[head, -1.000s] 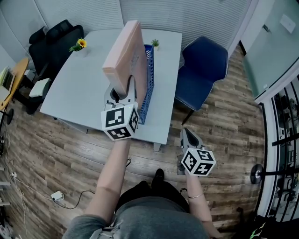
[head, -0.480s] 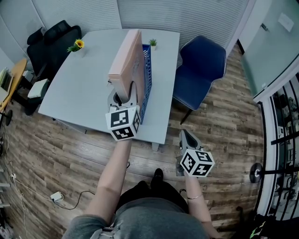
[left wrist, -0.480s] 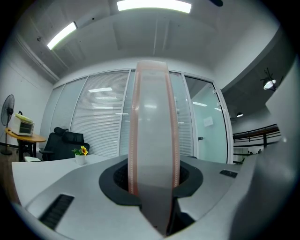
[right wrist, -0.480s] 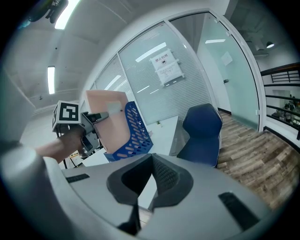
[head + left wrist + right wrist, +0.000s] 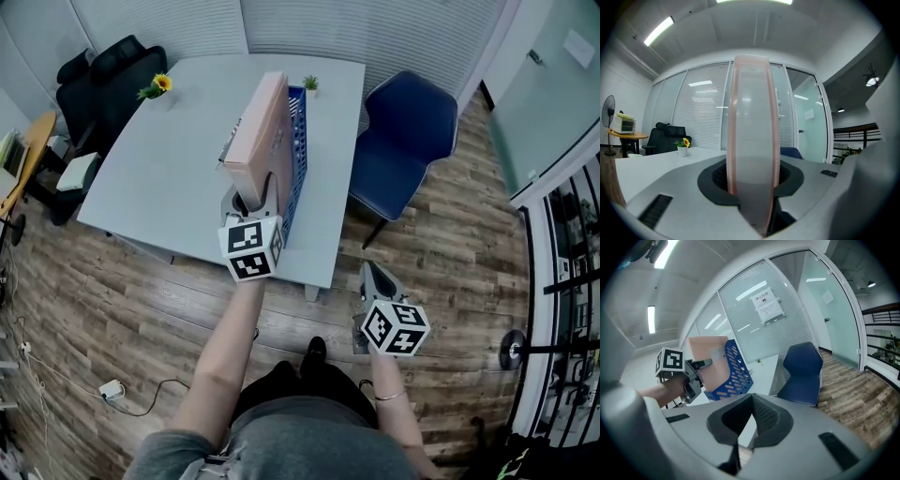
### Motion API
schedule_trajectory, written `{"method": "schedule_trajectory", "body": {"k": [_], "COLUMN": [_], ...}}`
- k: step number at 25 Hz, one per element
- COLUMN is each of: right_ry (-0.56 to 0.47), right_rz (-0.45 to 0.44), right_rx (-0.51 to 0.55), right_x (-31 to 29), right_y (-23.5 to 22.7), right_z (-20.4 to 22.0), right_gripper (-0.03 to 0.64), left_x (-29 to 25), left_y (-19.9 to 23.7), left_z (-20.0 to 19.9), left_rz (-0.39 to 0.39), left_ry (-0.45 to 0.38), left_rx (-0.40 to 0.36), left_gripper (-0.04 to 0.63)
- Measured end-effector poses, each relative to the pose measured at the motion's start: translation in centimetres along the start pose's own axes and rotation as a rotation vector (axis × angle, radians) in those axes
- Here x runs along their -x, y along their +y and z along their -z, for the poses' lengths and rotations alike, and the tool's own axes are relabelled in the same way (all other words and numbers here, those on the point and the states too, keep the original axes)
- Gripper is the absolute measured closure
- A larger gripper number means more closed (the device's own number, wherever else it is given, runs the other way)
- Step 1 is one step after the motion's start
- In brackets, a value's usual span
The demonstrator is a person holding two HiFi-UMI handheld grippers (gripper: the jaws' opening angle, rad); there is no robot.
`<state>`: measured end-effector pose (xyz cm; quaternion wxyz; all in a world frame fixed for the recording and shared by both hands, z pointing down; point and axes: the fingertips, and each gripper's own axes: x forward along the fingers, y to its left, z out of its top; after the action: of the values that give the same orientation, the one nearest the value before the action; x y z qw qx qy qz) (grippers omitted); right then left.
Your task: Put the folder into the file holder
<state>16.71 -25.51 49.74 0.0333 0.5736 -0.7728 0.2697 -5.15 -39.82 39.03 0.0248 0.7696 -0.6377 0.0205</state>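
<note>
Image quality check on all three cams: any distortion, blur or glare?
Head view: wide-angle bend, even light, sharp. Left gripper view: folder too close, soft; black corners; ceiling strip light blown out. Right gripper view: strong fisheye, black corners, reflections on glass wall.

Your left arm (image 5: 223,352) reaches forward, with the left claw (image 5: 250,200) pointing away from you. Its jaws are opening, and the folder (image 5: 255,131) edge stands between them. Your right arm is bent, holding the right claw (image 5: 374,272) low by your waist, jaws together and empty.
</note>
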Motion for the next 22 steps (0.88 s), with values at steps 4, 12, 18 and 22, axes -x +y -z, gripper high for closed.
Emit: {"method": "schedule_trajectory", "body": {"k": [4,12,18,22], "right_ry": [0.0,0.01,0.019,0.019], "right_rz": [0.0,-0.009,-0.024,-0.028], "right_rx": [0.002,0.004,0.008,0.009], "right_x": [-0.1,-0.7,-1.0,-1.1], "right_y": [-0.1,0.2,0.8,1.1], "right_z": [-0.1,0.0,0.3,0.4], "right_gripper": [0.611,0.611,0.611,0.611], "left_x": [-0.2,-0.4,-0.1,0.0], "left_y": [0.0,0.1,0.1,0.1], "left_z": [0.8,1.9,2.3,2.4], "left_rz": [0.001,0.01,0.017,0.026], "left_ry": [0.022,0.052,0.063,0.074], "left_rx": [-0.007,-0.013,-0.025,-0.034], "left_gripper": [0.431,0.419,0.411,0.41]}}
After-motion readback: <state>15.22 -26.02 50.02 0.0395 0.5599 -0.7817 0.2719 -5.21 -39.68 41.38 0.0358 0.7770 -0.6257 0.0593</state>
